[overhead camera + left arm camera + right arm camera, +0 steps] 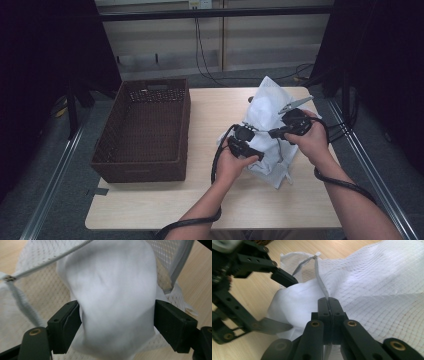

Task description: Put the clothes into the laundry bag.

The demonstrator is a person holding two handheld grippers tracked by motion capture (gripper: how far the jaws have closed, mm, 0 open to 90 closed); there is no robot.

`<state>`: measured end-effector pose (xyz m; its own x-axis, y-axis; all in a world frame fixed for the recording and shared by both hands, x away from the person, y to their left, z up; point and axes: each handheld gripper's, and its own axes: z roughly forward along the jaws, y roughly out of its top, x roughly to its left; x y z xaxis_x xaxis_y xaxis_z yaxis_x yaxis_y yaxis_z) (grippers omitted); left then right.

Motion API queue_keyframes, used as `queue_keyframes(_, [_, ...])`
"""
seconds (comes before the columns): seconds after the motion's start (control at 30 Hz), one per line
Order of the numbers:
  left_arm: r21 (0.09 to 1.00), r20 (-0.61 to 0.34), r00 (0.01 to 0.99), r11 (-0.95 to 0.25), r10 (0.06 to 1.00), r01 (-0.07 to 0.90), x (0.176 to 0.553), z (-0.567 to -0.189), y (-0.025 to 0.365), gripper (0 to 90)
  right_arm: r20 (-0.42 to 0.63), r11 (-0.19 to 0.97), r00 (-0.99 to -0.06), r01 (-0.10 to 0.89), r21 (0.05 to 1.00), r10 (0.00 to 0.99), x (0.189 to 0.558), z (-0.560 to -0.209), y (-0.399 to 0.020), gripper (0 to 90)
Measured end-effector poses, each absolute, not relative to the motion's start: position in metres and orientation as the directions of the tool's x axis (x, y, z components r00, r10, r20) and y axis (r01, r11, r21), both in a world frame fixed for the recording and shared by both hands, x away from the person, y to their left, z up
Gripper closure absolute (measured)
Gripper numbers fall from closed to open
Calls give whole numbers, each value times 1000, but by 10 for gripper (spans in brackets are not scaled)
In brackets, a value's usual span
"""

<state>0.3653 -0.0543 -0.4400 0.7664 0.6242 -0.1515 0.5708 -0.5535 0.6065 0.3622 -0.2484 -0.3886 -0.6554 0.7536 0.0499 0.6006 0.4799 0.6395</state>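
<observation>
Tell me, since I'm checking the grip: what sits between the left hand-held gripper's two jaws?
A bunched white cloth, poking from the mesh bag, fills the gap in the left hand-held gripper view.

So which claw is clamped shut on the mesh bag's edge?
The right claw: its jaws meet on the mesh bag's zipper tape. The left claw stands wide around the white cloth bundle.

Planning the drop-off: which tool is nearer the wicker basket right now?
Left. The left tool sits at the mesh bag's near-left edge, on the side toward the wicker basket; the right tool is farther right, over the bag.
</observation>
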Motion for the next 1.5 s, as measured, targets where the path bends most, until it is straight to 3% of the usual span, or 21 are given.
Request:
queue_keyframes(0.37, [600,-138,748,-546,649,584,359,-443,-17,240,37,495,-658,601,628,752,363,-393,-244,896])
queue_keyframes(0.53, [603,-127,740,-541,661,586,360,-451,-4,403,33,498,-656,603,623,754,363,-393,-243,895])
queue_keyframes(0.6, [595,-99,735,-553,670,584,361,-454,-1,570,29,501,-659,599,625,752,363,-394,-243,895])
queue_keyframes(0.63, [596,-103,731,-546,675,588,362,-456,0,583,31,501,-660,599,624,751,363,-395,-243,894])
queue_keyframes(0.7, [594,-99,723,-542,683,594,363,-459,1,708,30,502,-659,601,622,751,363,-396,-242,893])
queue_keyframes(0.87, [599,-95,706,-526,702,603,369,-465,-2,847,44,494,-656,609,621,753,363,-397,-243,893])
queue_keyframes(1.37, [589,-141,677,-488,722,644,379,-490,-13,900,51,487,-655,609,627,754,363,-397,-250,872])
queue_keyframes(1.5, [589,-136,682,-495,718,639,379,-490,-13,900,51,486,-651,615,620,758,363,-397,-252,801])
